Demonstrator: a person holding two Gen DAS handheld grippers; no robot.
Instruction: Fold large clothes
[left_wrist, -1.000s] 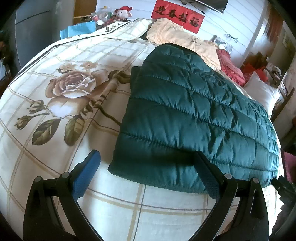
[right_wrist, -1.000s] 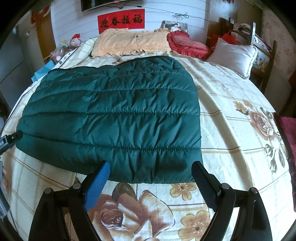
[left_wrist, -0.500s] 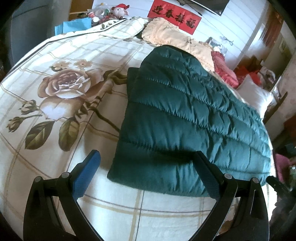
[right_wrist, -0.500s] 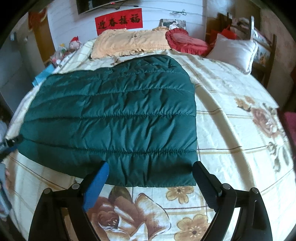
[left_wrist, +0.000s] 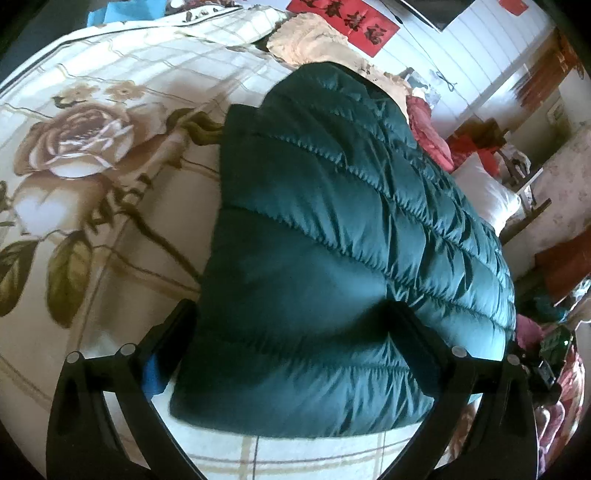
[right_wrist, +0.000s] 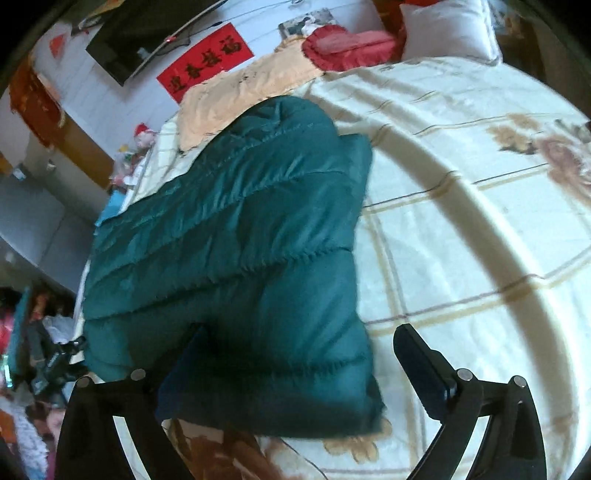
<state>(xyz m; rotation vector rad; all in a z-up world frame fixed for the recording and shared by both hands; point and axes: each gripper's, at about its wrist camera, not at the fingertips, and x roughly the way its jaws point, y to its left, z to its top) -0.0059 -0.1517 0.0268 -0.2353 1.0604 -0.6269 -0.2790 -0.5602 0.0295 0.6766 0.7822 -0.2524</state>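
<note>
A dark green quilted down jacket (left_wrist: 332, 236) lies folded flat on the bed; it also shows in the right wrist view (right_wrist: 236, 240). My left gripper (left_wrist: 291, 325) is open, its fingers straddling the jacket's near left corner, low over it. My right gripper (right_wrist: 299, 350) is open around the jacket's near right corner, with one finger (right_wrist: 424, 365) over the bedsheet. Whether the fingers touch the cloth I cannot tell.
The bed has a cream checked sheet with rose prints (left_wrist: 74, 140). A peach pillow (right_wrist: 251, 81), a red cushion (right_wrist: 343, 48) and a white pillow (right_wrist: 447, 26) lie at the headboard. Clutter stands beside the bed (right_wrist: 33, 332).
Both grippers have moved forward and down from in front of the jacket's near edge until its two near corners sit between their open fingers. The jacket has not been lifted.
</note>
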